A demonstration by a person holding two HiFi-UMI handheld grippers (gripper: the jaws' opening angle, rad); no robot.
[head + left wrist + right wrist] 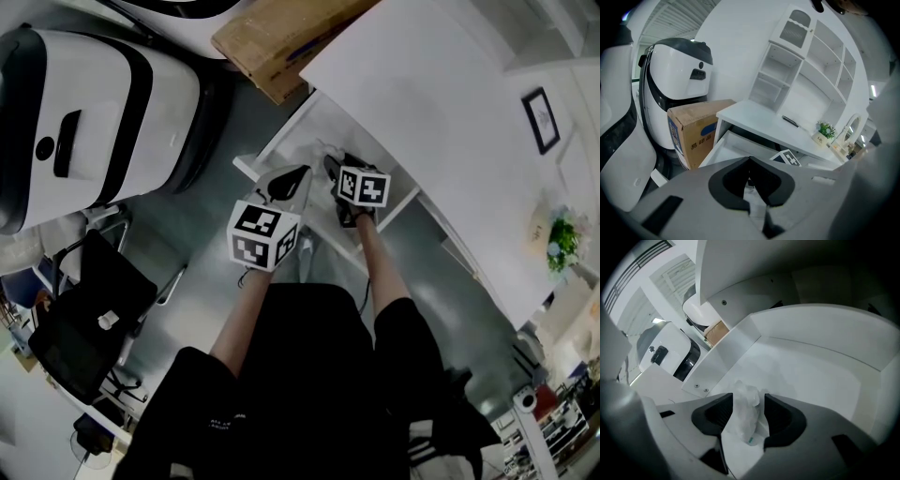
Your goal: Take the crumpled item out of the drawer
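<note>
The white drawer (309, 131) stands pulled out under the desk top (422, 103). A crumpled clear plastic item (745, 411) lies on the drawer floor (820, 376) near its left wall. My right gripper (748, 397) is inside the drawer, open, with the crumpled item between its dark pads; the right pad stands clear of it. In the head view the right gripper (333, 167) reaches into the drawer beside the pale item (323, 150). My left gripper (298, 172) hovers at the drawer's front edge, its tips together and empty (750, 160).
A cardboard box (691, 131) sits left of the desk, next to a large white and black machine (677, 89). A black chair (80, 328) stands to the lower left. A small potted plant (825, 131) and shelves are on the desk.
</note>
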